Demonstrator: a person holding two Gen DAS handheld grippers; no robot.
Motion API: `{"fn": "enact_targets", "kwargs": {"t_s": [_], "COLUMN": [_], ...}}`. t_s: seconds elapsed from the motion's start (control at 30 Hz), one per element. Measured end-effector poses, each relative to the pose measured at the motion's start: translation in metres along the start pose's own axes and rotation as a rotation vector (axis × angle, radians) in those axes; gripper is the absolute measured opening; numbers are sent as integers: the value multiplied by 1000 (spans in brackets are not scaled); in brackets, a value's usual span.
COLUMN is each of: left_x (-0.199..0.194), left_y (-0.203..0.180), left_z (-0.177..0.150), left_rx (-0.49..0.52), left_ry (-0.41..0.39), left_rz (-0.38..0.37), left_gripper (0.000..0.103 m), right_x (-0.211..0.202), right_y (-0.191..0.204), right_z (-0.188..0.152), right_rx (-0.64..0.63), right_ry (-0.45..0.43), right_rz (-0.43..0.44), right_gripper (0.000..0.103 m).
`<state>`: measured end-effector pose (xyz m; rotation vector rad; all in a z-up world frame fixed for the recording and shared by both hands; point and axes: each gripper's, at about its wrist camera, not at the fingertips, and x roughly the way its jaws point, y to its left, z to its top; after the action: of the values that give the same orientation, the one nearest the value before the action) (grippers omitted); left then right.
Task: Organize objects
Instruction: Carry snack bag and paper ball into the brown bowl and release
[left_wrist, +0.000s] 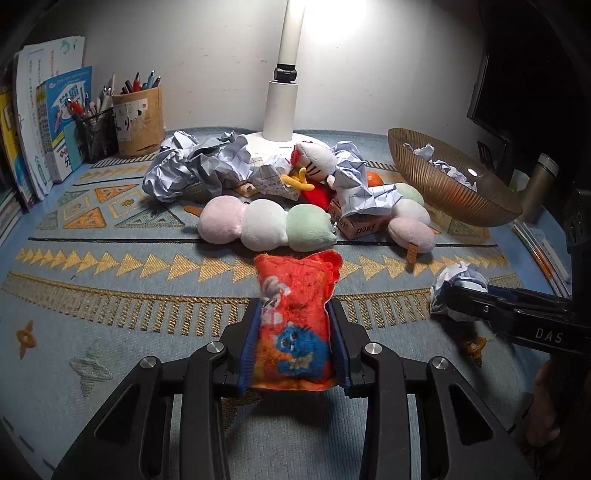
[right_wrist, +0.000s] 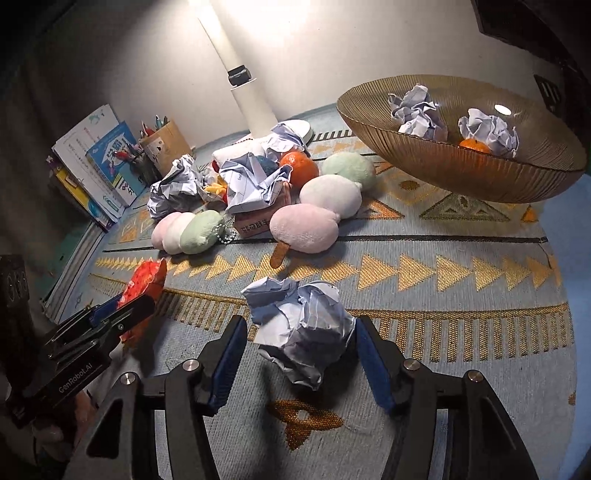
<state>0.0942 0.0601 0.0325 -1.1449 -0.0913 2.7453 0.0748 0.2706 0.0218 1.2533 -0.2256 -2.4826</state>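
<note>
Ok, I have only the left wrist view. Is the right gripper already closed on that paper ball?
Observer: Not yet. The paper ball sits between the fingers of the right gripper, but one pad stands clear of it.
Operator: And is there something in the bowl besides paper?
Observer: Yes, an orange lies in the bowl, beside a crumpled paper.

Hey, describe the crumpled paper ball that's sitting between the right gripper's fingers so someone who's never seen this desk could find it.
Start at the big ribbed amber bowl on the patterned mat. Come toward the near edge, past the row of gold triangles, to the lone paper ball between the right gripper fingers. Unlike the other wads, it sits alone, away from the toy pile and outside the bowl.
</note>
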Motion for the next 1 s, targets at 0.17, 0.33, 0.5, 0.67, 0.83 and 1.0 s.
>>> {"fn": "enact_targets", "kwargs": {"t_s": [0.17,0.33,0.5,0.67,0.83,1.0], "left_x": [-15,-31,-9,40,61,63], "left_y": [-17,-62,-112,-147,-174,-169], "left_z": [10,65,118,143,150,146], "left_rx": [18,81,121,125,197,168], "left_ry": [-32,-123,-169,-112,-127,-144], "left_rz": [-47,-162,-241,-288,-274,-277], "left_gripper": [32,32,32,32,35,84], "right_x": [-27,-95,-129,-109,-91,-86], "right_y": [3,-19,-66,-104,-126,-141], "right_z": [0,32,71,100,111,110], "right_rx": [-25,6,119,211,256,291], "right_ry": [-79,-285,-407,-372,-332,-321], "right_rz": [19,-69,-232,-256,-236,-217], "right_gripper": [46,46,46,46,48,67]}}
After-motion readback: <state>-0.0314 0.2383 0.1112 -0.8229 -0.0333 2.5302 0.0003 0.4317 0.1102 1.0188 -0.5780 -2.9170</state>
